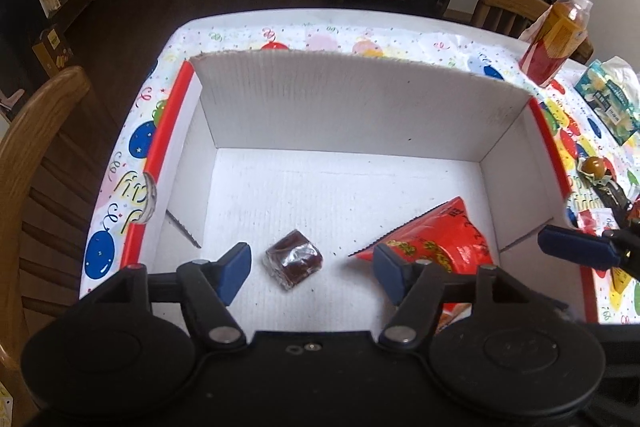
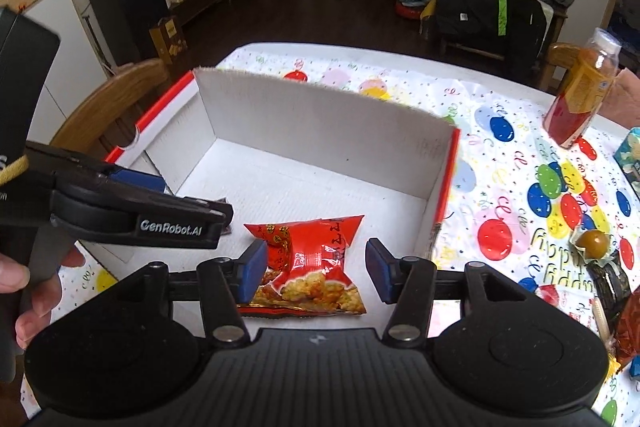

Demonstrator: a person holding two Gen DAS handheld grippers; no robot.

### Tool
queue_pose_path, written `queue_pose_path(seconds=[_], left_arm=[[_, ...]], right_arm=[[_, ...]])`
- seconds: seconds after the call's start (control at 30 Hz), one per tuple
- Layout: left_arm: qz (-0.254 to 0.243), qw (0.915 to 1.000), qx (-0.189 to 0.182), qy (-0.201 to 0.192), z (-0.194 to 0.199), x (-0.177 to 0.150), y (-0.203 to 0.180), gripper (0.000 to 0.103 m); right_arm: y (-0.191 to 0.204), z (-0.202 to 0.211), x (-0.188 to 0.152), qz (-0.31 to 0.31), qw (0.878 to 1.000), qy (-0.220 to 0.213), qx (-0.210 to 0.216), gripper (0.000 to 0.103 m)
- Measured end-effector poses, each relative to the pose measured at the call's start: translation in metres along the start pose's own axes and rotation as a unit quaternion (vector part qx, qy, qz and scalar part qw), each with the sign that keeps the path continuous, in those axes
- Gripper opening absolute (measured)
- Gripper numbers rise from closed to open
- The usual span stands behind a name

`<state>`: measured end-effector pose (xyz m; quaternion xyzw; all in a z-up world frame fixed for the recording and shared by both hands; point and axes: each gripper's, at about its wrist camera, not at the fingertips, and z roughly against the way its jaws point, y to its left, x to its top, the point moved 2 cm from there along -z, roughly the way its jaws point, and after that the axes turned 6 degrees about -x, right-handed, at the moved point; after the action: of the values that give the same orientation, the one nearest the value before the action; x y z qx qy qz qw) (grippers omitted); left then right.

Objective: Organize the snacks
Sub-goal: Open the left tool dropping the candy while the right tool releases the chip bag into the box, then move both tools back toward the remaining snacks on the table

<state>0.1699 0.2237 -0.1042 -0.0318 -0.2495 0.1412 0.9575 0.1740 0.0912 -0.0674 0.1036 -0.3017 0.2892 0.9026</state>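
Both hand-held grippers, left (image 1: 312,265) and right (image 2: 316,269), gape empty, partly hiding the red snack bag (image 2: 310,263).

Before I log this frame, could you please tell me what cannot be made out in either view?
- Brown wrapped snack: right wrist view, hidden behind the left claw.
- Red snack bag: left wrist view, lower part hidden by that claw's right finger.
- Snacks at the right edge: right wrist view, cut off.
- Bottle label: too small to read.
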Motion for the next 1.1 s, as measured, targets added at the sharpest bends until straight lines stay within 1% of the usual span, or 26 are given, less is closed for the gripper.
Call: queue_pose_path(seconds=[0.23, 0.3, 0.33, 0.37, 0.47, 0.7, 0.77, 0.93, 1.0, 1.03, 1.1], left_arm=[[-0.015, 0.9996, -0.004, -0.023, 0.022, -0.005, -0.011, 0.068], [-0.017, 0.9994, -0.005, -0.03, 0.029, -0.007, -0.013, 0.068], [-0.019, 0.9992, -0.007, -0.034, 0.033, -0.008, -0.015, 0.068], [-0.02, 0.9991, -0.008, -0.038, 0.036, -0.009, -0.017, 0.068], [-0.024, 0.9984, -0.015, -0.049, 0.047, -0.012, -0.021, 0.072], [-0.036, 0.9961, -0.027, -0.076, 0.071, -0.022, -0.039, 0.073], [-0.041, 0.995, -0.032, -0.085, 0.078, -0.025, -0.045, 0.076], [-0.056, 0.9914, -0.041, -0.11, 0.094, -0.032, -0.066, 0.079], [-0.059, 0.9901, -0.043, -0.12, 0.1, -0.035, -0.073, 0.081], [-0.06, 0.9894, -0.045, -0.125, 0.103, -0.037, -0.077, 0.081], [-0.062, 0.9877, -0.052, -0.133, 0.108, -0.04, -0.085, 0.082]], right_arm=[[-0.011, 0.025, -0.004, -0.011, 1.0, -0.021, 0.004, 0.054], [-0.014, 0.032, -0.006, -0.013, 0.999, -0.029, 0.005, 0.059], [-0.016, 0.036, -0.006, -0.015, 0.999, -0.034, 0.007, 0.064], [-0.018, 0.04, -0.007, -0.015, 0.999, -0.038, 0.008, 0.064], [-0.023, 0.051, -0.01, -0.018, 0.999, -0.048, 0.012, 0.064], [-0.038, 0.081, -0.021, -0.026, 0.996, -0.076, 0.024, 0.065], [-0.043, 0.09, -0.027, -0.028, 0.995, -0.088, 0.024, 0.073], [-0.057, 0.11, -0.038, -0.041, 0.993, -0.111, 0.028, 0.074], [-0.066, 0.118, -0.044, -0.048, 0.991, -0.118, 0.028, 0.077], [-0.071, 0.122, -0.047, -0.053, 0.991, -0.123, 0.028, 0.08], [-0.081, 0.128, -0.053, -0.059, 0.989, -0.133, 0.024, 0.081]])
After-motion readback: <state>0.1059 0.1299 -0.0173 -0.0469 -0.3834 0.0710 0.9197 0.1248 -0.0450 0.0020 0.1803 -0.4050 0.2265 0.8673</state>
